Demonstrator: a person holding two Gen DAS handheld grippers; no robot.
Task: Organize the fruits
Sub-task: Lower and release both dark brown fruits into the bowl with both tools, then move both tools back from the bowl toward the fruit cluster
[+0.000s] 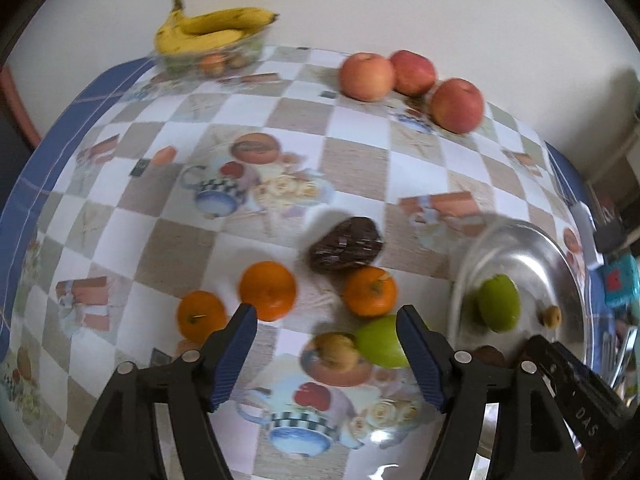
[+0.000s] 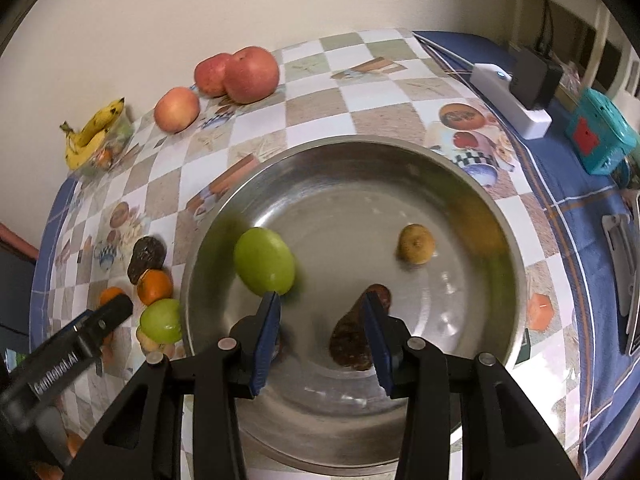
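My left gripper (image 1: 324, 316) is open and empty, pointing down over a small brownish fruit (image 1: 334, 350) and a green fruit (image 1: 380, 340) on the tablecloth. Three oranges (image 1: 268, 290) and a dark wrapped lump (image 1: 346, 244) lie just beyond it. My right gripper (image 2: 320, 300) is open and empty above the steel bowl (image 2: 360, 156). In the bowl are a green fruit (image 2: 264, 260), a small yellow-brown fruit (image 2: 416, 244) and a dark brown piece (image 2: 352, 340), partly hidden by the right finger. Three apples (image 2: 250, 74) sit near the wall.
Bananas (image 1: 212, 26) rest on a clear container of fruit at the far corner. A white box (image 2: 508, 96), a teal device (image 2: 600, 136) and a metal tool (image 2: 620, 272) lie on the blue cloth right of the bowl. The wall runs behind the table.
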